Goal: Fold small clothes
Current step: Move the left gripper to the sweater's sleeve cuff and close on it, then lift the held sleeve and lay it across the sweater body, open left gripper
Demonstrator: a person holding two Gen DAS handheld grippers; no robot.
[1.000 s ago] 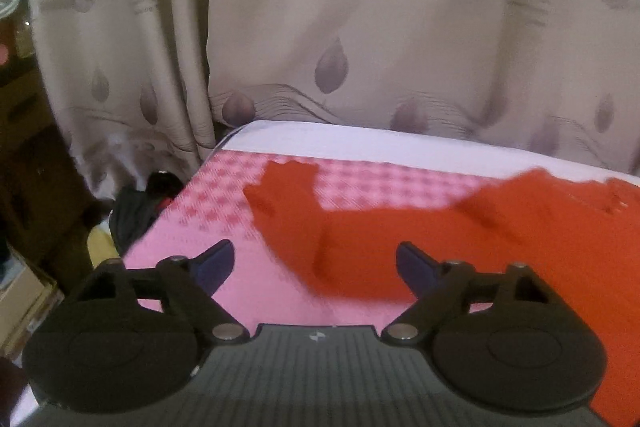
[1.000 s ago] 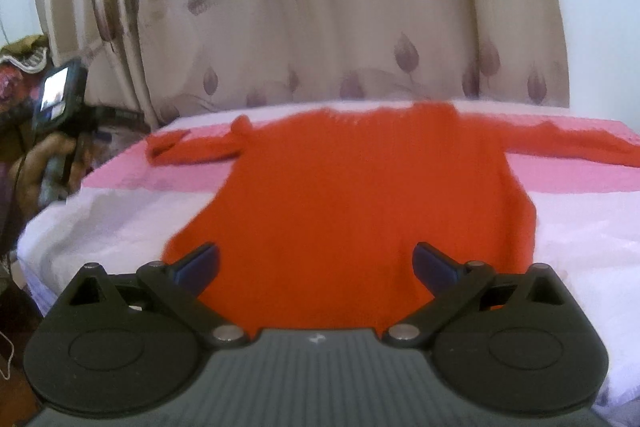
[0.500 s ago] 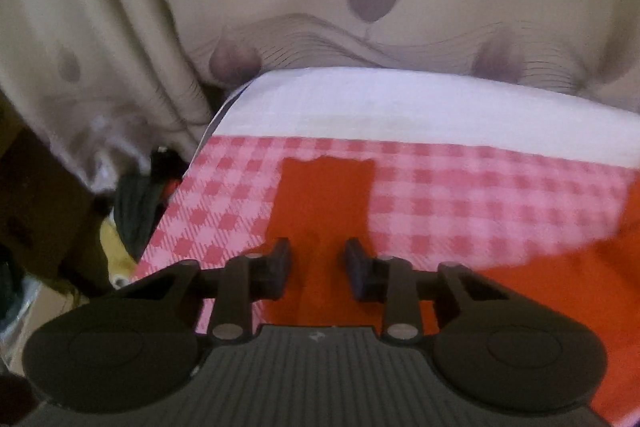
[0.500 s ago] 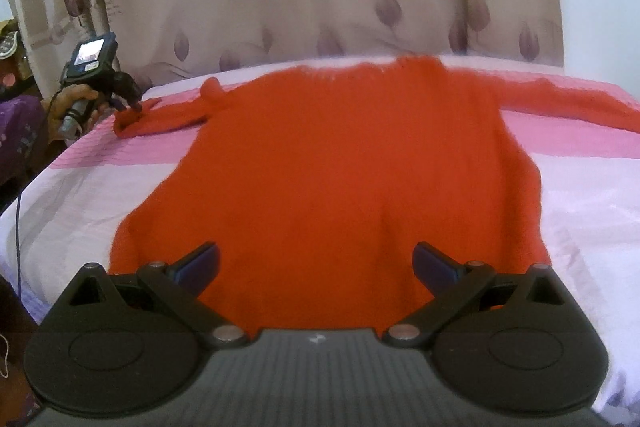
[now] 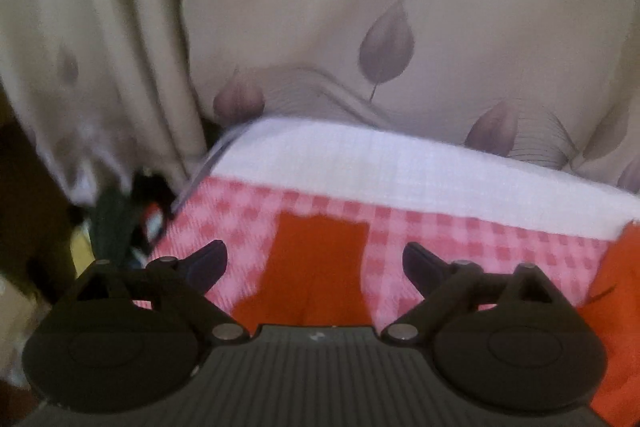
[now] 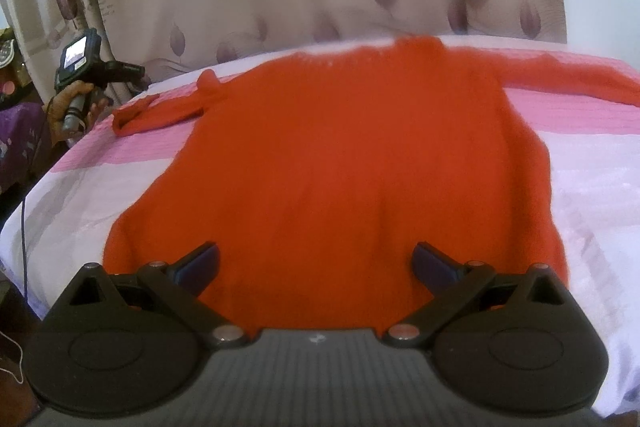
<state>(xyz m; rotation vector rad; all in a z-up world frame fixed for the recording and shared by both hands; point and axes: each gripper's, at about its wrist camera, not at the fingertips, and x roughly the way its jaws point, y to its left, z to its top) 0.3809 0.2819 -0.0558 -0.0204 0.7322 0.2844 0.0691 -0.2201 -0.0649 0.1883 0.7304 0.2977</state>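
A red long-sleeved sweater (image 6: 340,163) lies flat on the bed, both sleeves spread out. My right gripper (image 6: 316,265) is open and empty, just over the sweater's near hem. My left gripper (image 5: 316,263) is open, its fingers either side of the left sleeve's cuff (image 5: 320,259) on the pink checked sheet (image 5: 460,239). In the right wrist view the left gripper (image 6: 94,75) sits by the end of that sleeve (image 6: 156,113). The sweater's body shows at the right edge of the left wrist view (image 5: 616,299).
A beige curtain with leaf prints (image 5: 380,27) hangs behind the bed. The bed's left edge (image 6: 36,187) drops off near the sleeve, with dark clutter (image 5: 116,223) on the floor below. A white sheet band (image 5: 400,163) runs along the far side.
My left gripper was nearly shut over the sleeve cuff half a second ago and now stands wide open. My right gripper has moved slightly closer over the hem.
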